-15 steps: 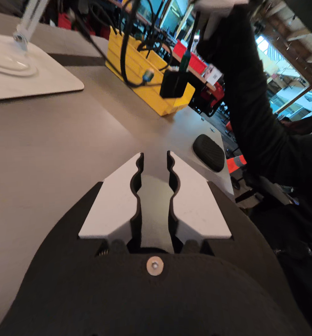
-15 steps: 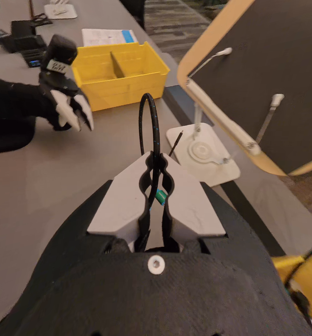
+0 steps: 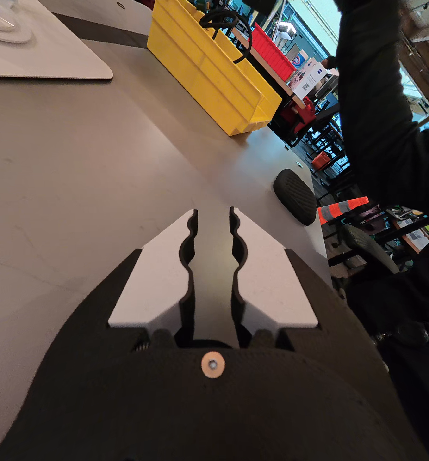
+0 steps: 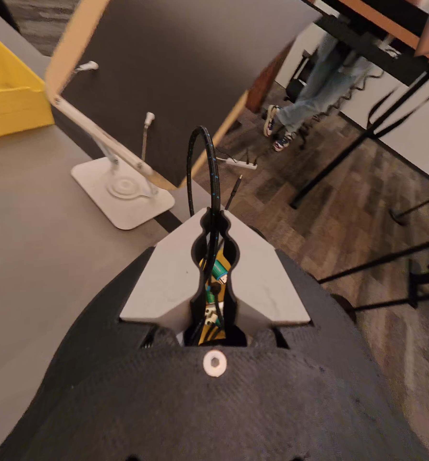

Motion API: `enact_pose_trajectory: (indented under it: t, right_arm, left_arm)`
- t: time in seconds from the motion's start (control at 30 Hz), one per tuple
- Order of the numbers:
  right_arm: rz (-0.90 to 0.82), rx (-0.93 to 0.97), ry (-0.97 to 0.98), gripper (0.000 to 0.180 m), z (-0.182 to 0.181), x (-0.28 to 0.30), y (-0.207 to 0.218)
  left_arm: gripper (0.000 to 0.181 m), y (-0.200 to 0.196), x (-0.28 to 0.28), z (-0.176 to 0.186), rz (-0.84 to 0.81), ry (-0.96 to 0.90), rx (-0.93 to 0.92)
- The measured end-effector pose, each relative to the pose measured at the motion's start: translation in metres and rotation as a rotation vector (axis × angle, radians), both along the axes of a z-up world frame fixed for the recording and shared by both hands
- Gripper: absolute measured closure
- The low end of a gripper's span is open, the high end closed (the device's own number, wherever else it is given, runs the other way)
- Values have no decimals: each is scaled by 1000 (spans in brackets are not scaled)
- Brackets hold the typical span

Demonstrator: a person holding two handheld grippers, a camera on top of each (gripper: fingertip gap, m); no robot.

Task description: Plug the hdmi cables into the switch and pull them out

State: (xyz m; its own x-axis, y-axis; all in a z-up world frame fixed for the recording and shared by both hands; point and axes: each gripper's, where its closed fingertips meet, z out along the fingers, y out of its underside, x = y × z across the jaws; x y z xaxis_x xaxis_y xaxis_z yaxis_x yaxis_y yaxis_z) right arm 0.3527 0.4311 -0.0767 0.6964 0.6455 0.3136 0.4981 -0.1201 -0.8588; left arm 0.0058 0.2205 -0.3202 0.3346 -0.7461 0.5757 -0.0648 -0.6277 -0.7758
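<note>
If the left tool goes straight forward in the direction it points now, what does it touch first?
Probably nothing soon. The left tool is open and empty, pointing along bare grey table. The yellow bin sits ahead, slightly left; the black ribbed pad lies right of the line. Depth is uncertain.

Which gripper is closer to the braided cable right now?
Right. The right gripper is shut on the braided cable, which loops up from its fingertips. The left gripper is open with nothing between its fingers, over bare table, no cable near it.

hdmi cable [image 4: 214, 174] | black braid, blue flecks | arched loop | green plug [image 4: 218, 270] below
</note>
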Motion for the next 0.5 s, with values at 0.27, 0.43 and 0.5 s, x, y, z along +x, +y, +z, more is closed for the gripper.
enact_pose_trajectory:
  t: [0.27,0.43,0.5]
  right_arm:
    - [-37,-22,107,176,-51,43,38]
    - [16,3,163,176,-80,35,46]
    - [18,33,157,176,-86,34,50]
  left_arm:
    - [157,0,2,-2,-4,10,-2]
    - [158,0,2,-2,-2,3,-5]
    - [158,0,1,-2,-2,0,-4]
